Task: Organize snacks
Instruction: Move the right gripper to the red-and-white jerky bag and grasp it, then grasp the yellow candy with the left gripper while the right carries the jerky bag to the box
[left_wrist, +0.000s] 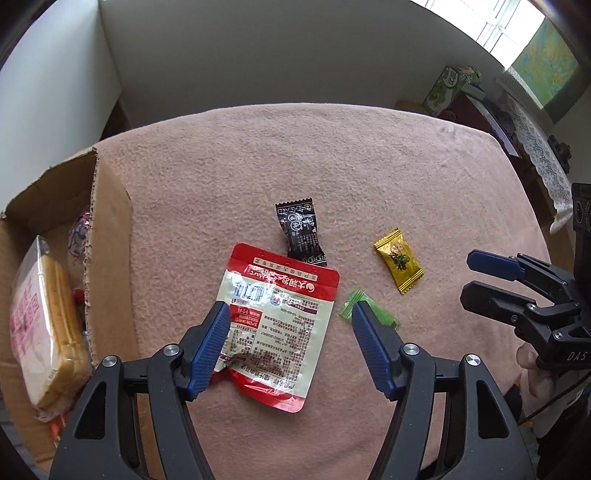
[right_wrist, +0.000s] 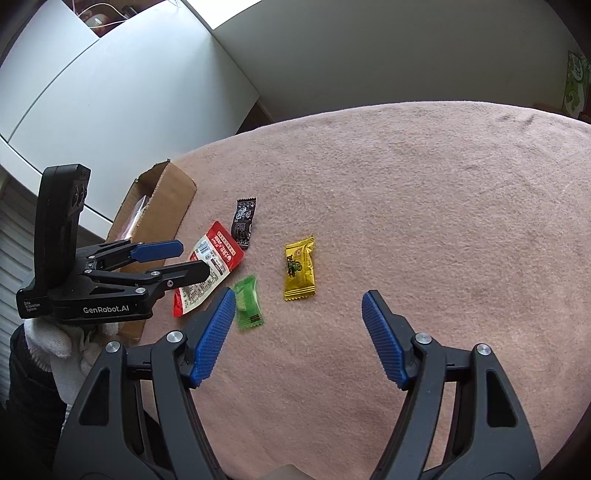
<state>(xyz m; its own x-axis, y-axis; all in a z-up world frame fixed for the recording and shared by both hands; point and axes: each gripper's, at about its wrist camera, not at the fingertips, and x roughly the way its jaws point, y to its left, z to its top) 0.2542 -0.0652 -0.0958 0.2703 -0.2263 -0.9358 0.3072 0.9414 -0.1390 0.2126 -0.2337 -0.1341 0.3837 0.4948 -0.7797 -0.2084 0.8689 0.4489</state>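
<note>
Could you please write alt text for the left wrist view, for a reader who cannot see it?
The left hand-held gripper hangs open over a red-and-white pouch on a pink cloth. A black candy, a yellow candy and a green candy lie near it. A cardboard box with packaged bread sits at left.

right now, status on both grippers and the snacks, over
Left gripper open above red pouch, nothing held. Right gripper open, empty. Black, yellow, green candies loose beside cardboard box. Nothing in the way.

Pale walls (left_wrist: 258, 55), bright window (left_wrist: 491, 22)
</note>
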